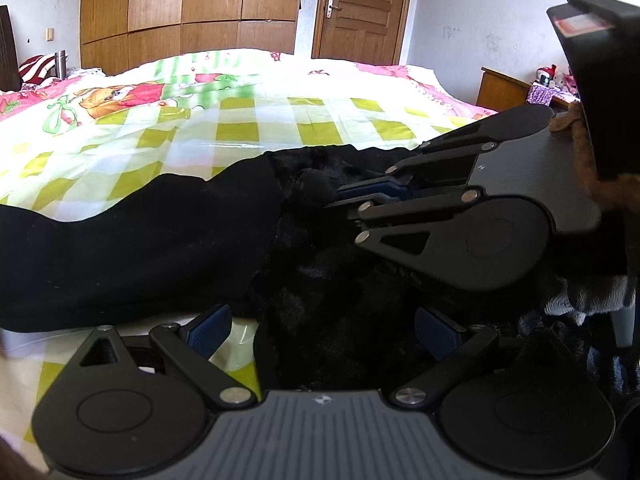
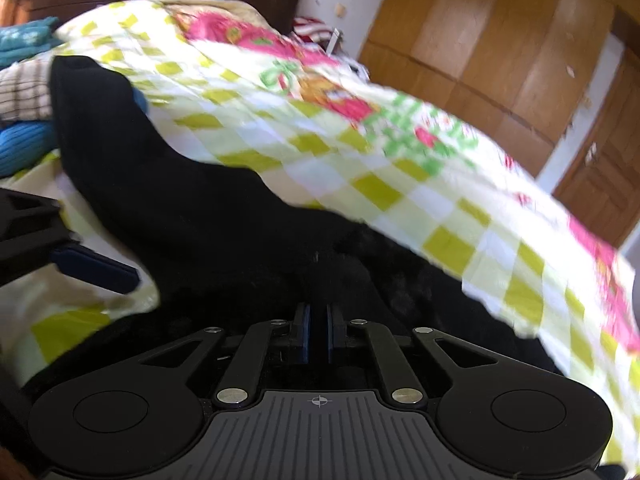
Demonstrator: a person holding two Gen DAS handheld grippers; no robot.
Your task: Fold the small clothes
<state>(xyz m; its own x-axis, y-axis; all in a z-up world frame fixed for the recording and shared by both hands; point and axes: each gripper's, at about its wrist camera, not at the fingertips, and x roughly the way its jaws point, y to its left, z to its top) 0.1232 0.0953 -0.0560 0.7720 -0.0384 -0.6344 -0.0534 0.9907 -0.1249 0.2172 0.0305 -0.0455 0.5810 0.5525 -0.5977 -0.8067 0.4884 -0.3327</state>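
A black garment (image 1: 140, 240) lies across the green-checked bedsheet (image 1: 280, 120), its smooth sleeve-like part to the left and a fuzzy fleece part to the right. My left gripper (image 1: 322, 332) stands open low over the fleece, its blue pads wide apart with fabric below them but nothing pinched. Coming in from the right, my right gripper (image 1: 340, 200) is shut on a raised tuft of the fleece. The right wrist view shows the right gripper (image 2: 318, 316) with its pads nearly together and the black garment (image 2: 180, 200) bunched at their tips. One left gripper finger (image 2: 96, 266) shows at that view's left edge.
Stacked blue and plaid clothes (image 2: 24, 92) lie at the far end of the bed. A wooden wardrobe (image 1: 188, 12) and door (image 1: 360, 8) stand behind it, and a nightstand (image 1: 504, 88) with toys is at the right. A brown fuzzy sleeve (image 1: 584, 152) follows the right gripper.
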